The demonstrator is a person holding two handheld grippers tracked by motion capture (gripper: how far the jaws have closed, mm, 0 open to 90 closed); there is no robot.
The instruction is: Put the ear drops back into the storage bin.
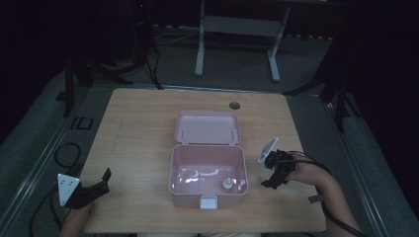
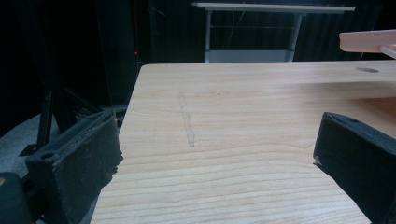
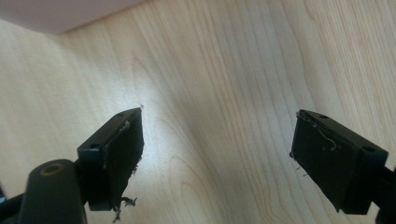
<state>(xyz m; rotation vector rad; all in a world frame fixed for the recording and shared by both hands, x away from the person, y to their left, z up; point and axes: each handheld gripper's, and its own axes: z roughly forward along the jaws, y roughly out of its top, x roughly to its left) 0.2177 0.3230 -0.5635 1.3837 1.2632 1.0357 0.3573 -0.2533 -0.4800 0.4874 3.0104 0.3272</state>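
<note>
A pink plastic box [image 1: 207,195] stands open in the middle of the wooden table [image 1: 138,148], its lid [image 1: 208,127] laid back behind it. Inside lie a small round grey object [image 1: 228,184] and something pale and curved [image 1: 207,173]. My left gripper [image 1: 96,185] rests at the table's front left corner, open, nothing between its jaws; its own view looks across bare wood [image 2: 224,121] with the lid's edge [image 2: 366,41] at the upper right. My right gripper [image 1: 275,178] hovers just right of the box, pointing down at the tabletop [image 3: 219,93], open and empty.
A round cable hole [image 1: 234,105] sits near the table's far edge. Cables [image 1: 66,153] lie on the floor at the left. A white-legged desk frame [image 1: 237,29] stands beyond the table. Dark stands flank both sides.
</note>
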